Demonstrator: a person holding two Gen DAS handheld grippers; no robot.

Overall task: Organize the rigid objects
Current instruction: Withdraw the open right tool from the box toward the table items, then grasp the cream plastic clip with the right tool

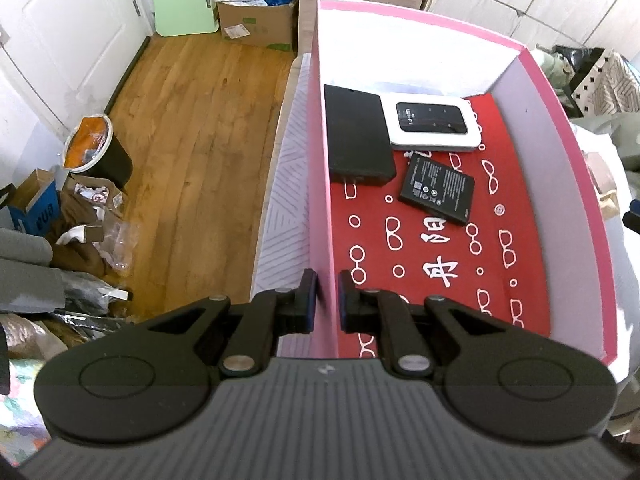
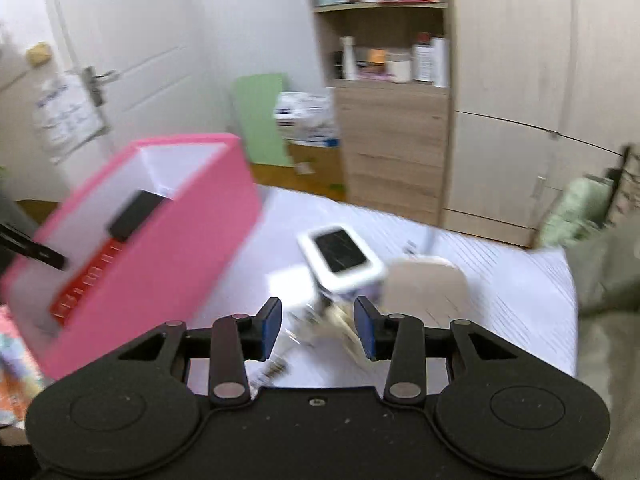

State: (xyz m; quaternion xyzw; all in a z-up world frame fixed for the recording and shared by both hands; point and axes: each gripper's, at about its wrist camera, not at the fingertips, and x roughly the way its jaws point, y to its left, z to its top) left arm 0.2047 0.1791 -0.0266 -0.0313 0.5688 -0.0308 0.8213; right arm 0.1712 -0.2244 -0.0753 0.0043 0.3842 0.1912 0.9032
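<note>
A pink box (image 1: 516,46) with a red patterned floor stands on the bed. In it lie a flat black device (image 1: 358,136), a white Wi-Fi unit with a black face (image 1: 434,126) and a black battery (image 1: 438,192). My left gripper (image 1: 327,300) is shut on the box's left wall near its front corner. The right wrist view is blurred: the pink box (image 2: 168,248) is at the left, and a white device with a black screen (image 2: 340,258) sits on the bed just beyond my right gripper (image 2: 318,328). That gripper is open, pads apart, pressing on nothing.
A beige object (image 2: 428,288) lies to the right of the white device, with small blurred clutter (image 2: 320,320) by the fingertips. The striped bed sheet (image 2: 500,280) spreads to the right. Wooden cabinets (image 2: 392,144) stand behind. A bin (image 1: 98,152) and cartons sit on the wooden floor.
</note>
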